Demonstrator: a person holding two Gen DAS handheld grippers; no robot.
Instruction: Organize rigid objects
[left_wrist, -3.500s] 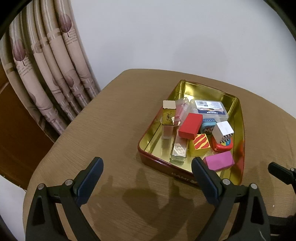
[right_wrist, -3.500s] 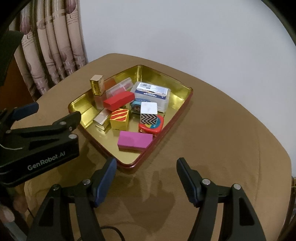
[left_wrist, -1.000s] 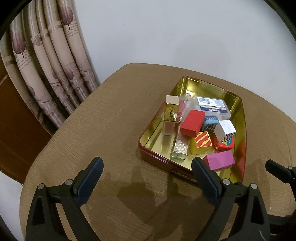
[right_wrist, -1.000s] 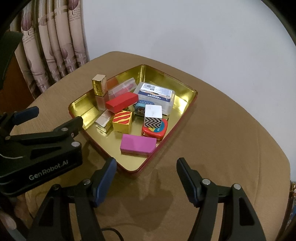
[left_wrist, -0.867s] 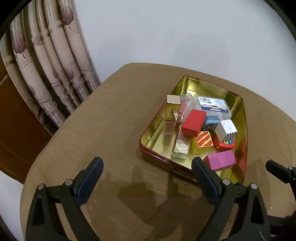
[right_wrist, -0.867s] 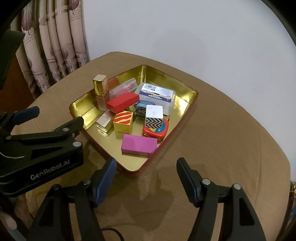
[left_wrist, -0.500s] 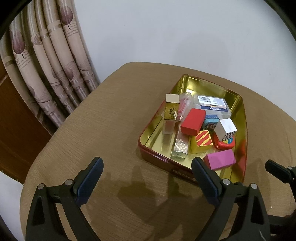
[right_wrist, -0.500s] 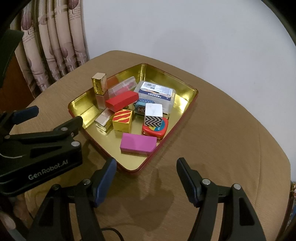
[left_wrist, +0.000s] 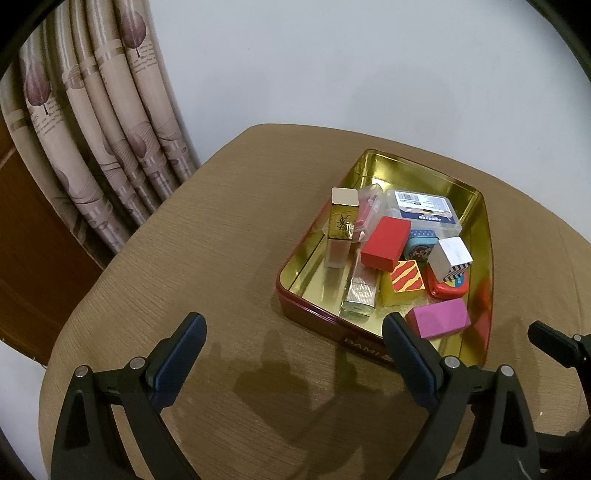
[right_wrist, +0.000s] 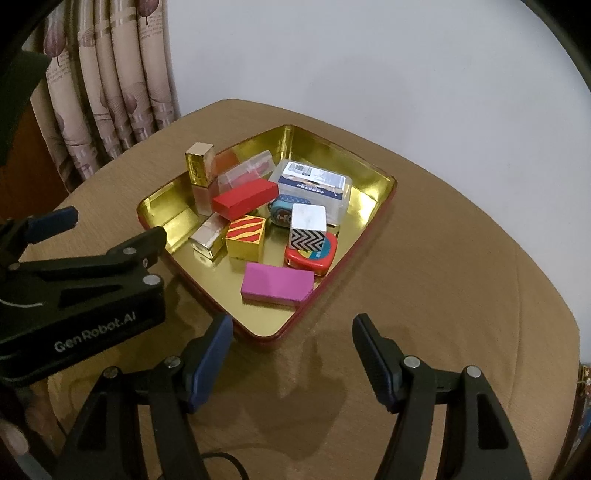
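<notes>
Hovering low over the brown cloth-covered round table (left_wrist: 184, 280), the left gripper (left_wrist: 291, 354) and the right gripper (right_wrist: 291, 354) both stand with jaws spread wide and nothing between them. Ahead of both lies the shallow gold-lined metal tin with a red outer wall (right_wrist: 380, 206), its near rim just beyond the right gripper's left finger. Inside it every loose item sits in a jumble: a flat magenta block (right_wrist: 277, 284) nearest the right gripper, a yellow cube with red stripes (right_wrist: 246, 236), a white cube with black zigzags (right_wrist: 308, 227) perched on a red rounded tape-measure case (right_wrist: 317, 258), a long red block (right_wrist: 245, 199) propped across its neighbours, a tall gold-capped cosmetic bottle (left_wrist: 341, 229), and a clear plastic lidded box with a barcode label (right_wrist: 314, 188) farther back.

This would fit either a tin already filled or a pile waiting to be sorted. Risks from here, as I judge them: the zigzag cube rests on a curved case and could topple if a finger brushes it; the tilted red block could slide when anything under it shifts; smooth glossy faces may slip from a shallow pinch; and pressing on the near rim could tip or skid the light tin on the cloth
</notes>
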